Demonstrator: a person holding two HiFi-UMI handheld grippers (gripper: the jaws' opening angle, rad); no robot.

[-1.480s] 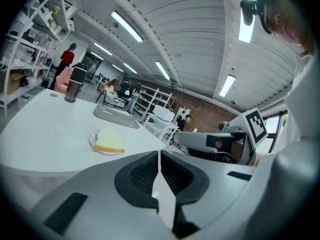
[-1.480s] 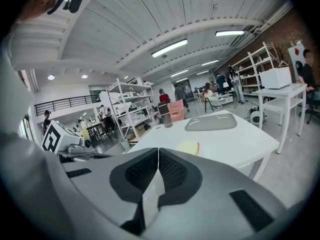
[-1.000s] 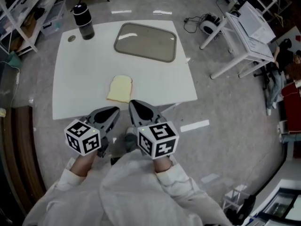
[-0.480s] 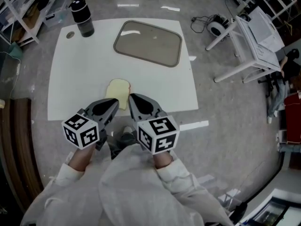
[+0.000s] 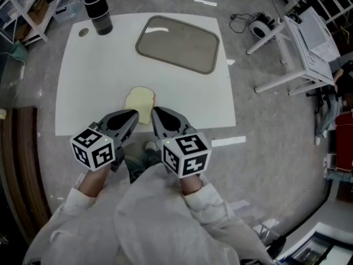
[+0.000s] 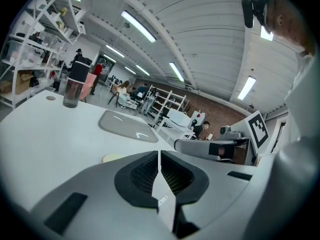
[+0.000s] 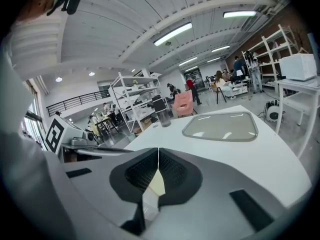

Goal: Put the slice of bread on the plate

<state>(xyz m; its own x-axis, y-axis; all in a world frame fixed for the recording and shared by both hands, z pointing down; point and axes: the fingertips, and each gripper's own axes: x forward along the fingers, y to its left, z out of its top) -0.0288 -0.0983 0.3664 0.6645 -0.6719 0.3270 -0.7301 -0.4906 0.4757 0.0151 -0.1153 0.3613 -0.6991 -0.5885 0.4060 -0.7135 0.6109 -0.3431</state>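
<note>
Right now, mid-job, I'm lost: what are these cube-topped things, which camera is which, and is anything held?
No robot arm: a person holds a two-jaw tool in each hand, the left hand-held gripper and the right hand-held gripper; the marker cubes belong to them. One picture comes from a camera on the person's head, looking down; the other two cameras ride on those tools, looking along their jaws. On the table lie a slice of bread, ahead of both tips, an empty rectangular grey tray farther off, and a dark bottle at the far left corner. Both pairs of jaws are closed, holding nothing.
</note>
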